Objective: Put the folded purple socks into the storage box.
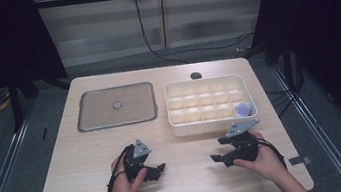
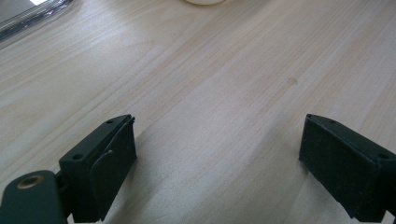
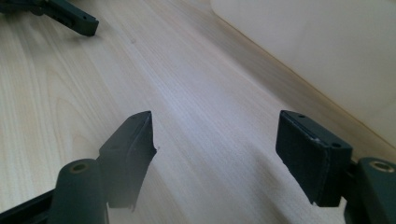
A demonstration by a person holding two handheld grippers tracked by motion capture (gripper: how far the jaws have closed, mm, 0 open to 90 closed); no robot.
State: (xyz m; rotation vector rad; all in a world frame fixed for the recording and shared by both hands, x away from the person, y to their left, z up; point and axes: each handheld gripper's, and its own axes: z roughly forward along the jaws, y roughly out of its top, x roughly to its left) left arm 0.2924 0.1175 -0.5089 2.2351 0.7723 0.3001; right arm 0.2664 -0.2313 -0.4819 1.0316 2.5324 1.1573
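Note:
On the light wooden table (image 1: 191, 184), my left gripper (image 1: 157, 171) rests low near the front edge, held in a hand and pointing right. Its jaws stand wide apart over bare wood in the left gripper view (image 2: 217, 140), with nothing between them. My right gripper (image 1: 219, 149) sits at the front right, pointing left toward the other one. It is open too, with bare table between its pads (image 3: 215, 140). A white compartment box (image 1: 212, 122) stands just beyond it, its wall (image 3: 317, 46) close on the right of the right gripper view.
A small purple item (image 1: 244, 110) lies in the box's near right compartment. A shallow grey tray (image 1: 86, 124) at the back left holds a small round piece (image 1: 116, 104). The left gripper's jaw (image 3: 70, 18) appears far off in the right gripper view. The tray's rim (image 2: 32, 16) edges the left gripper view.

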